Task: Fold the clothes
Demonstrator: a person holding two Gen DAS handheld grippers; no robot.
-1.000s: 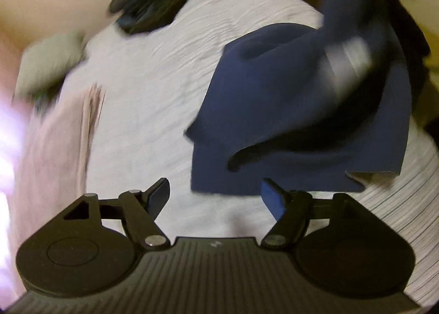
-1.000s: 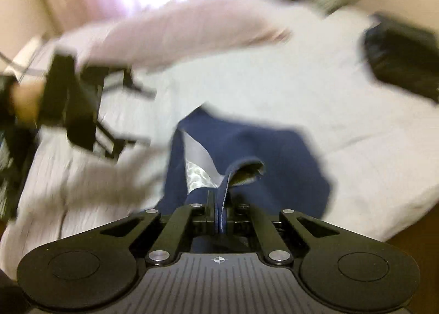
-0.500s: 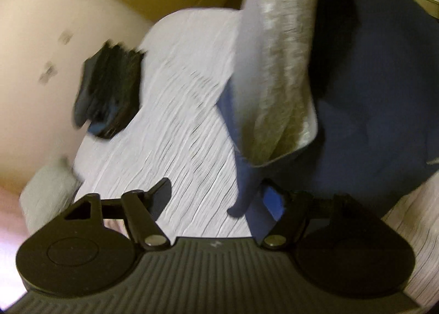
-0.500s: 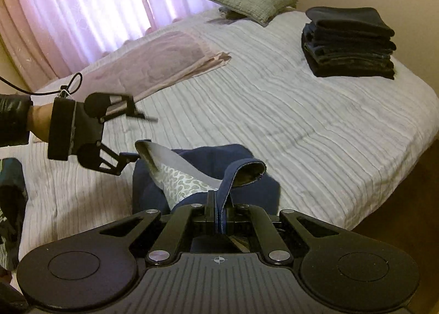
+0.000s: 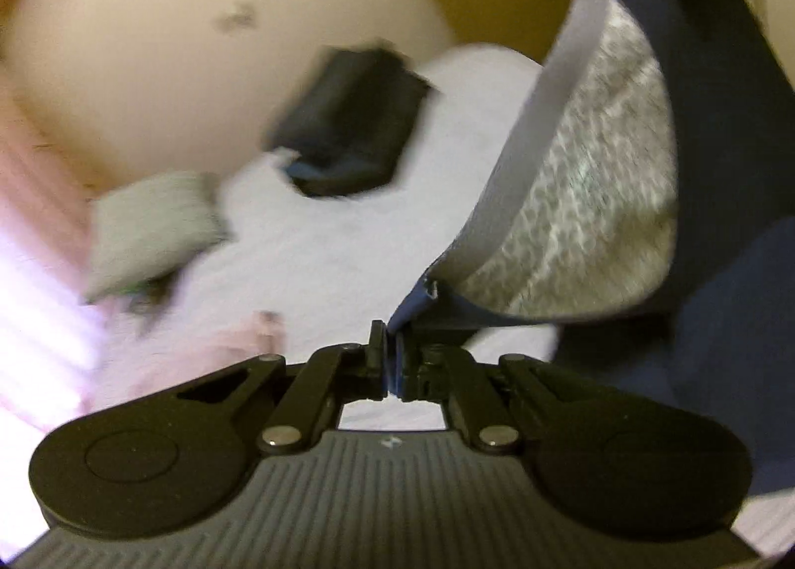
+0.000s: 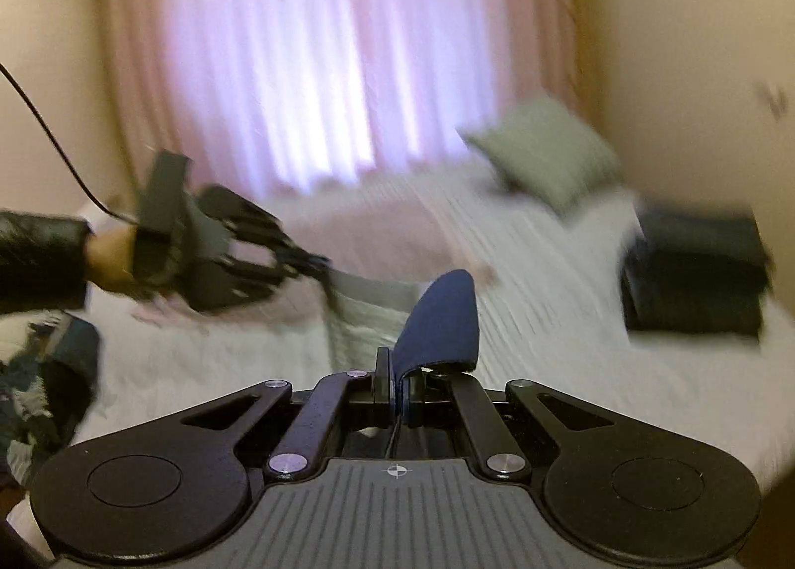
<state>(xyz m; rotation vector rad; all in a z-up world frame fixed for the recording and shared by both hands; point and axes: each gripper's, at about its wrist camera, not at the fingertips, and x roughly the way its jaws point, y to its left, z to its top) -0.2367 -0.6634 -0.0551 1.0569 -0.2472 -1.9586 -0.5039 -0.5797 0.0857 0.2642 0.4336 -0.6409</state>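
1. The left gripper (image 5: 390,360), open half a second ago, has now clamped a corner of the navy garment (image 5: 720,231); the right gripper (image 6: 397,390) stays clamped on another edge.
2. Both corners held, the garment hangs above the bed (image 6: 546,320), ready for spreading.
3. Counted: one folded stack (image 6: 695,281) at three o'clock, one cushion (image 6: 546,156) at one.
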